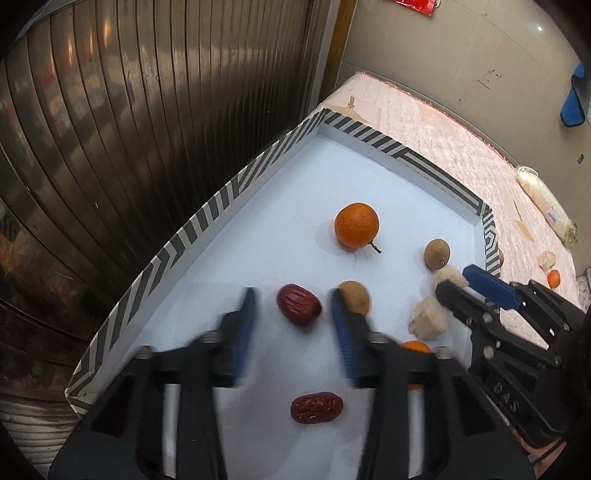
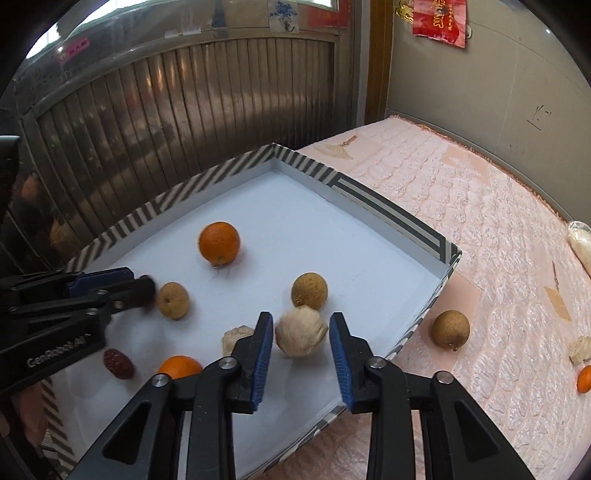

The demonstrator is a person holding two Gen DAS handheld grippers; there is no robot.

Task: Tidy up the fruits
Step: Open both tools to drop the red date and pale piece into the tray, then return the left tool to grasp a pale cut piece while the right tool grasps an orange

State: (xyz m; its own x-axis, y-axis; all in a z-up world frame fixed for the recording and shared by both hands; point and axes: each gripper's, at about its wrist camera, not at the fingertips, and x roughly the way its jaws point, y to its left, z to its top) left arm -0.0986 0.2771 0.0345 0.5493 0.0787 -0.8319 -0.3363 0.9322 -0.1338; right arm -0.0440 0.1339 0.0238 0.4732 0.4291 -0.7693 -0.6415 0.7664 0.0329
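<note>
Domestic room, most likely a bedroom: a bed (image 2: 461,229) under a pink quilted cover runs along a plain grey wall (image 2: 480,85) scuffed with marks. Red paper decoration (image 2: 439,22) with gold lettering pinned high on that wall, beside a wooden door frame (image 2: 376,62). A dark ribbed metal panel (image 1: 147,110), glossy and reflective, closes off the side.

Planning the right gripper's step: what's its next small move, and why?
Probably ease forward and close: the right gripper is open, and the pale fruit in the tray sits just ahead between its fingertips, not yet pinched.
</note>
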